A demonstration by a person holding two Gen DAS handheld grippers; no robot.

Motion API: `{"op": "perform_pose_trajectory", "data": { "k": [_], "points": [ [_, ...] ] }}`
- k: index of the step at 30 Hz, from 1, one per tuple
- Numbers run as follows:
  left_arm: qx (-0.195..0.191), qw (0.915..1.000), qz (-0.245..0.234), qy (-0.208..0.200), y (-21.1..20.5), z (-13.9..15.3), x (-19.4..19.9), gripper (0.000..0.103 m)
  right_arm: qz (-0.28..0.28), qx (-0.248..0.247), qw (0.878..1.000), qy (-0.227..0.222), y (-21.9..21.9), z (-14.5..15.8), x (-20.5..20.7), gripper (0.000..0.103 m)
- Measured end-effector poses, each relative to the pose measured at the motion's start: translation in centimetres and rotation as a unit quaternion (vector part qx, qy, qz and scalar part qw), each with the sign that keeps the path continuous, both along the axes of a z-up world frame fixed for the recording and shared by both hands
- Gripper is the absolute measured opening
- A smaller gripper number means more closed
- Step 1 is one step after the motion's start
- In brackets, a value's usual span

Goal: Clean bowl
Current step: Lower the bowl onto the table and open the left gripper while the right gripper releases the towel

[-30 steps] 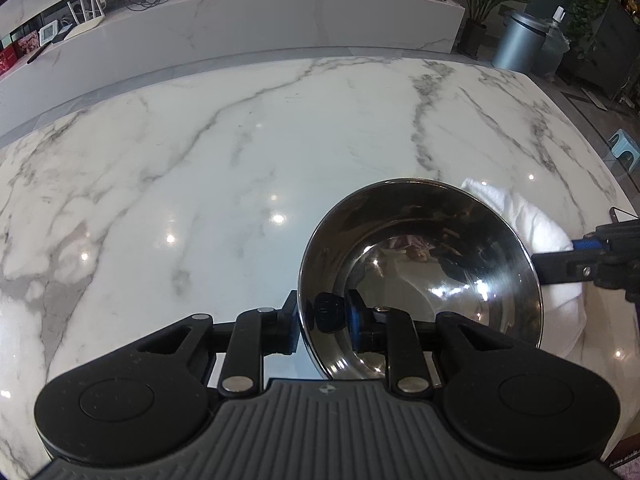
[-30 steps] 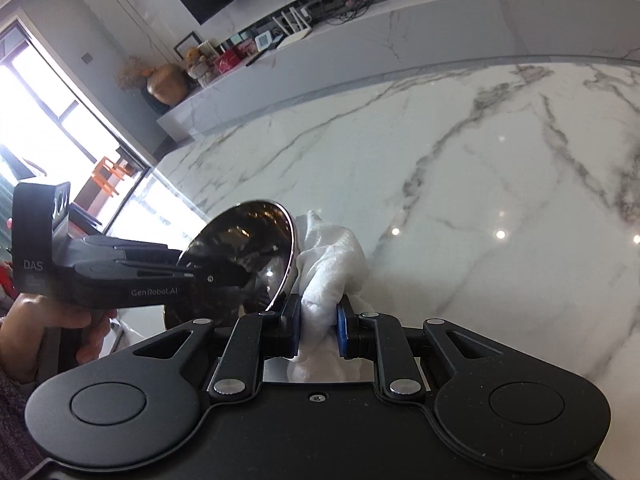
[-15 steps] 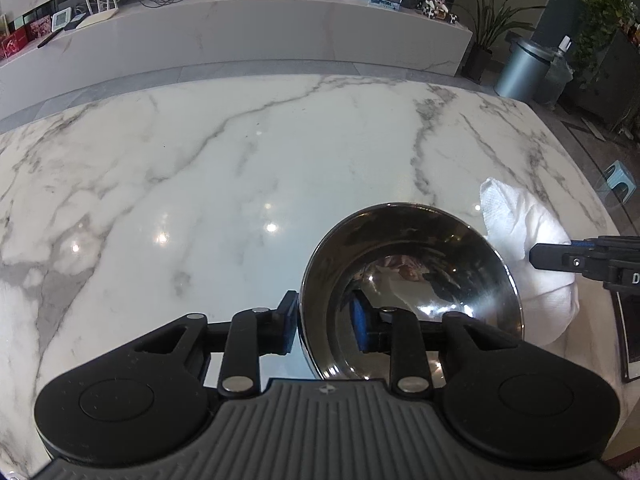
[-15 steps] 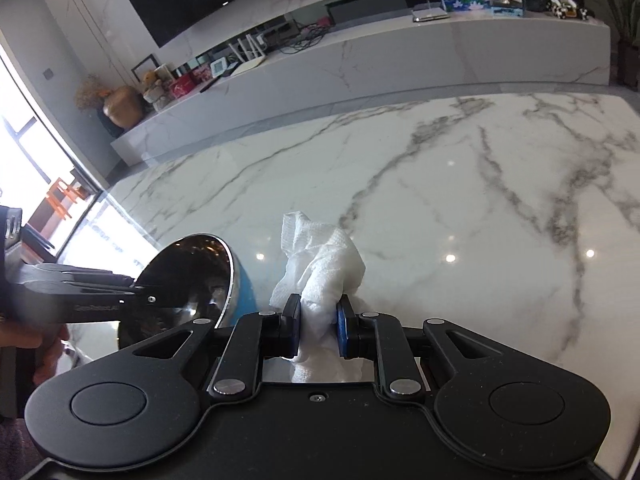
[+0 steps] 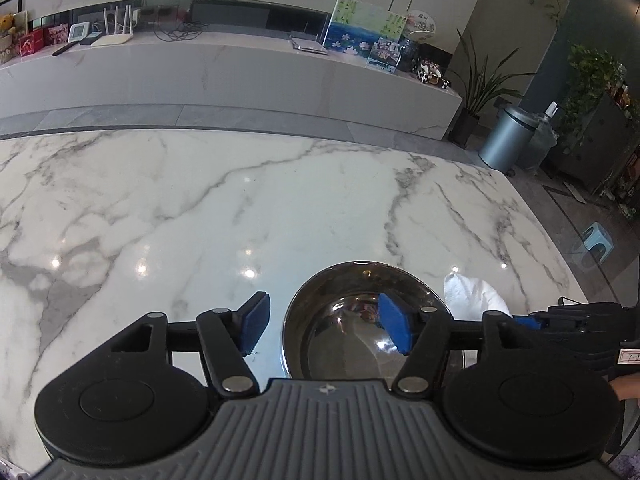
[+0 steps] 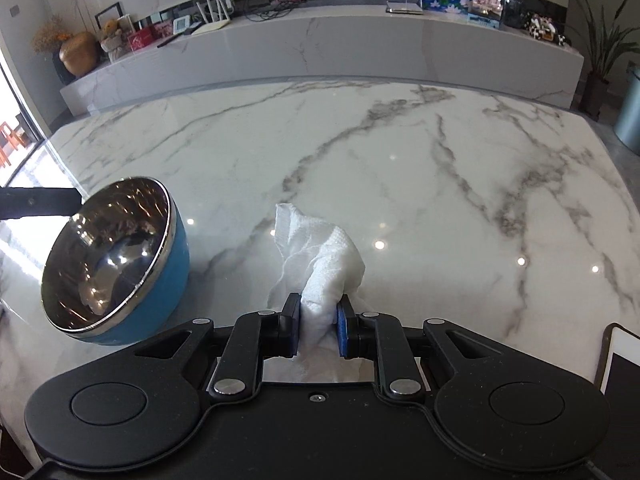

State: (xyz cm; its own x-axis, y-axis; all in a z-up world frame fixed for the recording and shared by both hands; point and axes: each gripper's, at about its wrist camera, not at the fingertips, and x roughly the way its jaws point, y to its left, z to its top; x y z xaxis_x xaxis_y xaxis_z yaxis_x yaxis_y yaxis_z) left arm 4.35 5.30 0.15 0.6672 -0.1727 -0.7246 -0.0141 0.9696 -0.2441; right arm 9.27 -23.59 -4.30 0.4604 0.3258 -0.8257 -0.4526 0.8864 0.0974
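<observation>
Bowl (image 6: pixel 116 256), location?

Reply: Found on the near left of the marble surface (image 6: pixel 400 152). Blue outside, steel inside. Appears tipped, mouth facing right toward the towel; cannot tell whether settled flat.

Query: Left gripper (image 5: pixel 325 325), condition?

Reply: Jaws apart, just been opening. Near rim of the bowl between them, one pad outside the wall, the other above the steel interior, neither pressing. Judged a release, not a hold.

Query: Right gripper (image 6: pixel 318 326)?

Reply: Jaws clamped on a bunched white paper towel (image 6: pixel 320 248). Wad standing up past the pads, just right of the bowl, apart from it.

Query: Step in hand?

Reply: Judged to be letting the bowl go after wiping, or resetting the hold for another pass. No residue noted on the steel, though reflections hide much.

Query: Advice for doing it well?

Reply: Lift the left jaws straight off the rim without dragging a pad along it, to avoid rocking or skating the bowl on polished marble. Confirm the bowl at rest before moving off. Keep the towel pinched and clear of the rim meanwhile. If wiping again, steady the rim first, then sweep the wad round the inside wall.
</observation>
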Motion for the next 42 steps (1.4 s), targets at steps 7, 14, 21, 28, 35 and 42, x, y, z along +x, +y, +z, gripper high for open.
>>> {"op": "perform_pose_trajectory", "data": {
  "k": [7, 14, 21, 28, 35, 42],
  "points": [
    [-0.013, 0.9998, 0.016, 0.004, 0.4, 0.2, -1.0, 0.067, -0.011, -0.024, 0.999, -0.027, 0.0, 0.8, -0.6, 0.039],
    [0.004, 0.9999, 0.016, 0.001, -0.9, 0.8, -1.7, 0.071, -0.033, -0.033, 0.996, -0.082, -0.1, 3.0, -1.9, 0.055],
    [0.052, 0.9985, 0.016, -0.002, -2.7, 1.2, -2.9, 0.074, -0.024, -0.035, 0.992, -0.121, 0.9, 5.2, -4.1, 0.083],
    [0.097, 0.995, 0.022, -0.013, -3.9, 0.9, -4.7, 0.08, -0.038, -0.025, 0.993, -0.112, 0.4, 4.8, -6.2, 0.098],
    [0.111, 0.9935, 0.009, -0.026, -4.6, 0.4, -5.7, 0.08, -0.064, 0.002, 0.993, -0.103, -0.4, 4.0, -8.1, 0.098],
    [0.126, 0.9902, -0.007, -0.06, -5.0, -0.1, -6.7, 0.083, -0.065, 0.0, 0.991, -0.113, -0.2, 3.7, -8.0, 0.098]
  ]
}}
